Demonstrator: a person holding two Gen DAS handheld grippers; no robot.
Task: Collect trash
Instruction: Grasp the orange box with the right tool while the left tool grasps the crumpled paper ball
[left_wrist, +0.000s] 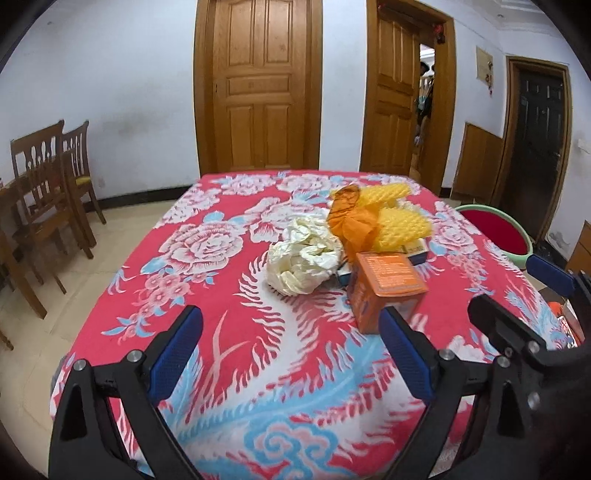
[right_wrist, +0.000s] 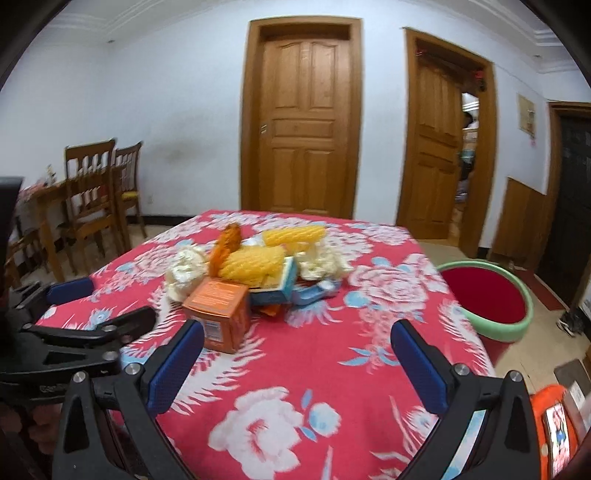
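Both grippers, left (left_wrist: 291, 350) and right (right_wrist: 295, 365), are spread wide and hold nothing, hovering above my counter (left_wrist: 236, 369). Trash pile (right_wrist: 258, 266) sits mid-counter: orange box (left_wrist: 384, 291) nearest, crumpled paper (left_wrist: 303, 258) beside it, yellow foam netting (left_wrist: 399, 221) behind. Green-rimmed bin (right_wrist: 513, 325) stands beyond the counter's right edge.

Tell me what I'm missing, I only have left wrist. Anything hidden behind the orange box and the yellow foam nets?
Observer: Yes. A second crumpled white paper lies to the right of the yellow foam nets, behind a blue-and-white carton.
Operator: Right gripper?
Observer: The right gripper has its jaws open with nothing between them. It is short of the orange box.
Operator: Where does the trash go?
Observer: Probably the green-rimmed basin. It is red inside and sits beside the table's right edge, below the tabletop.
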